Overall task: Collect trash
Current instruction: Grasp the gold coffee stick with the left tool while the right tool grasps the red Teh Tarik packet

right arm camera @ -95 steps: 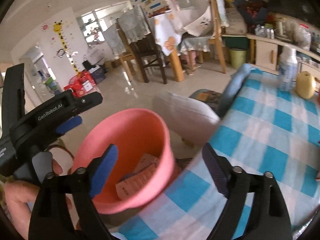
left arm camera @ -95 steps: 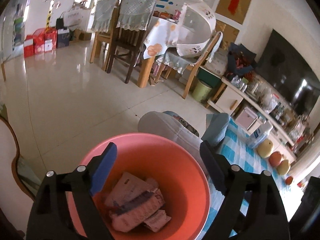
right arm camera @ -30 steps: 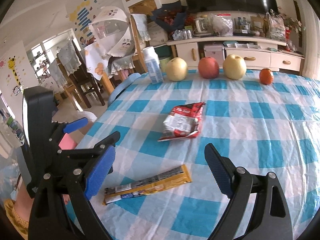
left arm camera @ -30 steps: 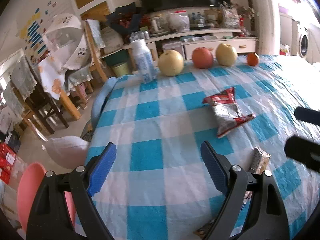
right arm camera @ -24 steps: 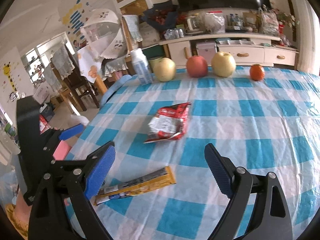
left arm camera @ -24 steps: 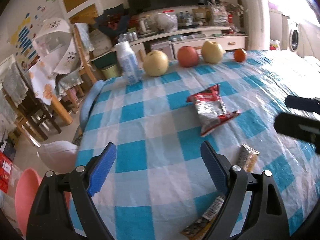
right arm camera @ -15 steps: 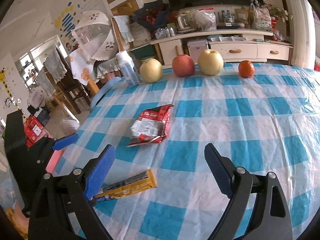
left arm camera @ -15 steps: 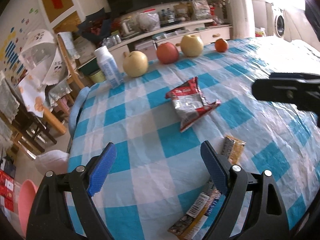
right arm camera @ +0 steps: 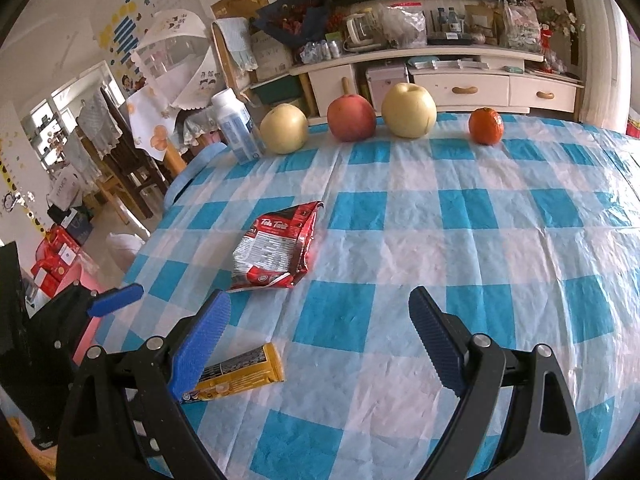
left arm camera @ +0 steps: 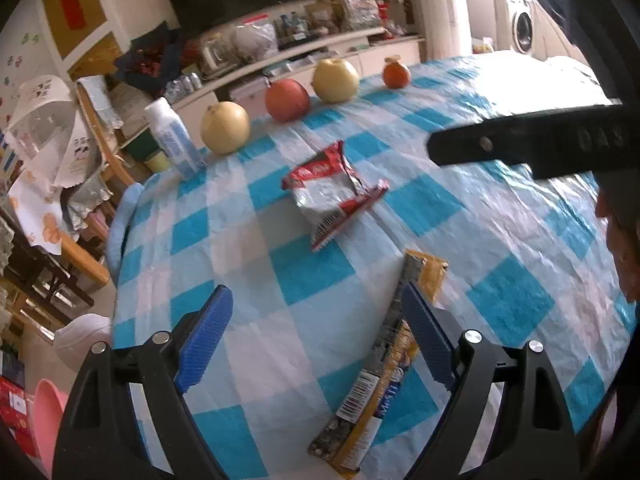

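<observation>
A crumpled red snack bag (right arm camera: 276, 249) and yellow bar wrapper (right arm camera: 236, 374) lie flat, apart.

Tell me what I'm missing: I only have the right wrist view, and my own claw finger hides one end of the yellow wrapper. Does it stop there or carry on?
Observer: It carries on. The left wrist view shows the yellow wrapper whole: a long strip, with its barcode end toward the near edge of the table.
Operator: Is the left claw gripping it?
Observer: No. The left claw is open and empty. Its right finger overlaps the strip's middle in that view, but I cannot tell whether they touch.
Operator: Where's the bin?
Observer: The pink bucket sits low, off the table, in that view's bottom-left corner.
</observation>
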Demonstrator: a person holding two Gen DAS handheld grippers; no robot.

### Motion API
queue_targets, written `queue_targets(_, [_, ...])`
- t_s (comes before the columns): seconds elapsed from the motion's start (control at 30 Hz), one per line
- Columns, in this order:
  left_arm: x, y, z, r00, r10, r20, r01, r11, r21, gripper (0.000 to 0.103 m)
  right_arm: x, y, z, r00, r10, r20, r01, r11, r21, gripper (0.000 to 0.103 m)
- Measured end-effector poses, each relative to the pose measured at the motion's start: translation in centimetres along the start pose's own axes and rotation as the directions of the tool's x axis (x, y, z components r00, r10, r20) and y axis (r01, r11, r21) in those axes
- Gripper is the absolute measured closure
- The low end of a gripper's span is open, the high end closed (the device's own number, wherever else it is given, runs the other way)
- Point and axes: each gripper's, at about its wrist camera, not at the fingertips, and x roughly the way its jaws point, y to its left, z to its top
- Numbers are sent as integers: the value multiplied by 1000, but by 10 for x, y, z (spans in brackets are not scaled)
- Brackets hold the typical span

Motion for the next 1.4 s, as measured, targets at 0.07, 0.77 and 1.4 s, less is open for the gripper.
queue_targets(0.07, [1, -2, -2, 1000, -9, -8, 9, 1000, 14, 16, 3, 0, 1, 1000, 1, -7, -1, 1000, -1, 13])
queue_targets(0.77, [20, -3, -11, 970, -234, -73, 231, 972, -40, 16, 61, 18, 16, 993, 45, -111, -53, 996, -71, 13])
queue_targets(1.4, [29, -16, 1, 972, -233, -44, 223, 962, -158, 62, 105, 30, 34, 977, 96, -191, -125, 981, -145, 12])
